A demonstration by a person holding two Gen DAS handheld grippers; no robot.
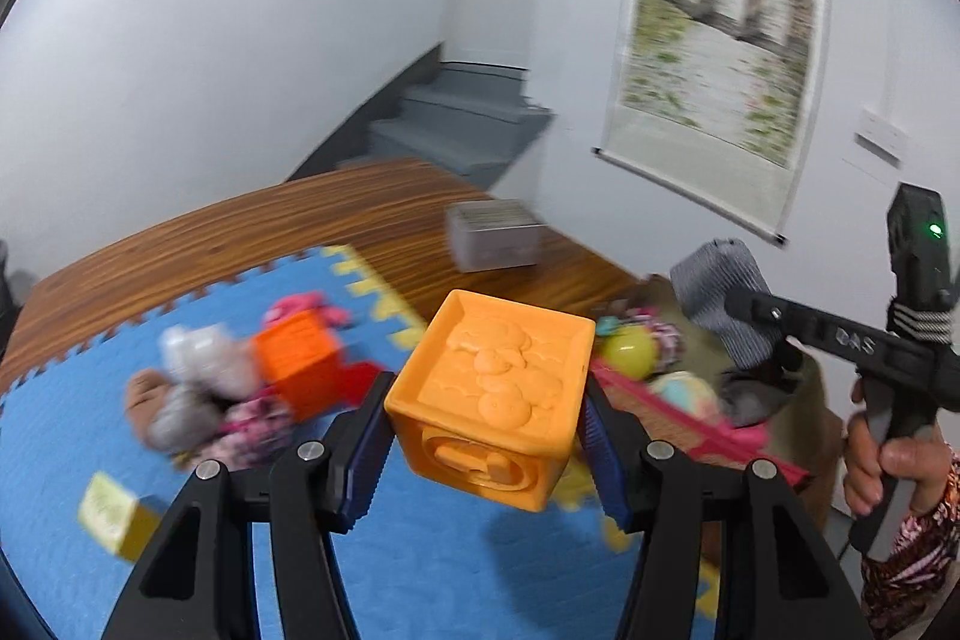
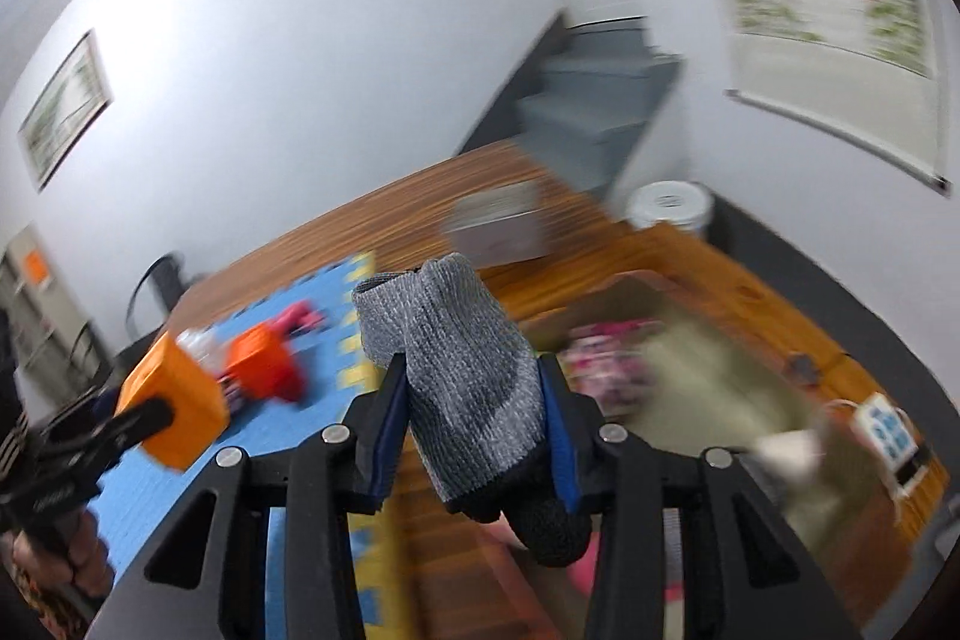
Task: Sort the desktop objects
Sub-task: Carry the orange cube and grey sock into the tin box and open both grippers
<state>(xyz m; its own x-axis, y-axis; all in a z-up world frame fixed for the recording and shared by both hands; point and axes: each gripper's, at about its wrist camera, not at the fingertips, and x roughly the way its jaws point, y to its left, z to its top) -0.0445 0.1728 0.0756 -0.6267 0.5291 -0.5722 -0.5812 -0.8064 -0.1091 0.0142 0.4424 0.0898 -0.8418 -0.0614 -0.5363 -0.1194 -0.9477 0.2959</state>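
My left gripper [image 1: 483, 436] is shut on a light orange embossed toy block [image 1: 489, 394] and holds it above the blue foam mat [image 1: 420, 568]. The block also shows in the right wrist view [image 2: 174, 400]. My right gripper [image 2: 471, 436] is shut on a grey knit sock [image 2: 462, 370] with a dark toe, held up in the air; it shows in the left wrist view [image 1: 723, 304] too. On the mat lie a darker orange block [image 1: 297, 364], socks and soft toys [image 1: 198, 394], and a yellow block [image 1: 114, 514].
A cardboard box [image 2: 720, 376] with pink and mixed items stands at the right, on a wooden surface. A basket with a pink rim [image 1: 690, 418] holds balls. A grey storage box [image 1: 495, 235] sits at the table's far side. Stairs and white walls lie behind.
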